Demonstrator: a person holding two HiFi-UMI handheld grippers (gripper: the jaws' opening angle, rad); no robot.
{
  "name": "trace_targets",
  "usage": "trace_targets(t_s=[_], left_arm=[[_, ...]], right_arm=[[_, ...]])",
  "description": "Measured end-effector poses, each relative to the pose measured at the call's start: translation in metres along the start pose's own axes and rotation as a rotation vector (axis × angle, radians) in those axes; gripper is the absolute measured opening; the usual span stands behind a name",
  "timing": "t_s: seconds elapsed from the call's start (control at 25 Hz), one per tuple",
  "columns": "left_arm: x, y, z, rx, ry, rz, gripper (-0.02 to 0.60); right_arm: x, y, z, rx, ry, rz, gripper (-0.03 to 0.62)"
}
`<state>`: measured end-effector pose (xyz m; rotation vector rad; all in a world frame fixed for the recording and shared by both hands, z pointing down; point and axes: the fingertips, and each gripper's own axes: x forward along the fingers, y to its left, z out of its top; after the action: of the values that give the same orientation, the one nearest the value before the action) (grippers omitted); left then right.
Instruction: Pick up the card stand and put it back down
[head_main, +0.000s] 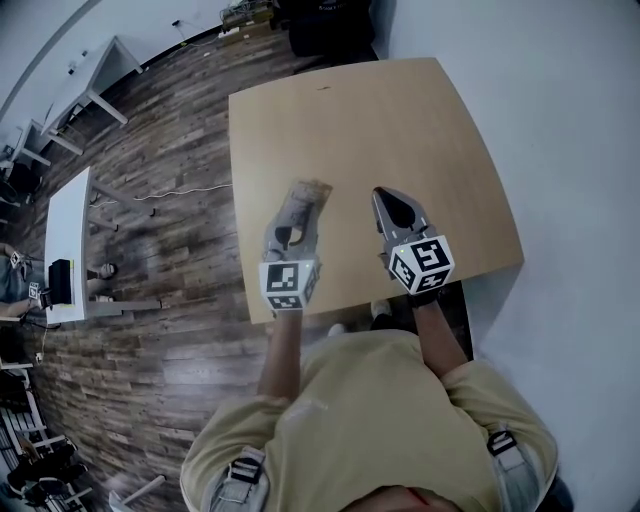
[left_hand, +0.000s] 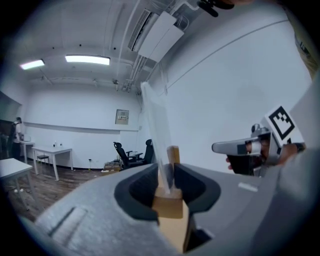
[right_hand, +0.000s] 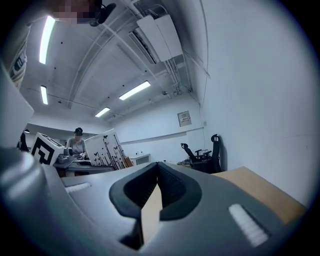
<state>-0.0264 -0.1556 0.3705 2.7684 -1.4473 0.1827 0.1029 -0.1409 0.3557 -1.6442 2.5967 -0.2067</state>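
Left gripper (head_main: 305, 197) clamped, right gripper (head_main: 386, 196) closed.

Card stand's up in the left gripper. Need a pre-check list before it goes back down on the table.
1. Grip: ok. The left gripper is closed on the wooden base of the card stand.
2. Stand off the table: ok. The head view shows it held above the top.
3. Landing spot: ok. Nothing else lies on the table.
4. Right gripper: ok. It is shut, empty and apart from the stand.
5. Stand upright: cannot tell. Its clear sheet leans in the left gripper view.
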Motion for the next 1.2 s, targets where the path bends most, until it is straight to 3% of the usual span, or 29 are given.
trace_targets(t_s=[0.28,0.92,1.2], left_arm=[[0.004,-0.004,-0.001,-0.001,0.022,0.055,0.101],[0.047,-0.031,0.016,-0.005,-0.026,0.138,0.1],[0.048,-0.035,0.003,-0.015,0.025,0.21,0.101]], right_arm=[[0.001,-0.016,0.002,0.002,-0.006,0.029,0.005],[0.014,-0.077,0.014,0.014,-0.005,0.126,0.005],[0.025,-0.098,0.001,0.075,0.014,0.17,0.006]])
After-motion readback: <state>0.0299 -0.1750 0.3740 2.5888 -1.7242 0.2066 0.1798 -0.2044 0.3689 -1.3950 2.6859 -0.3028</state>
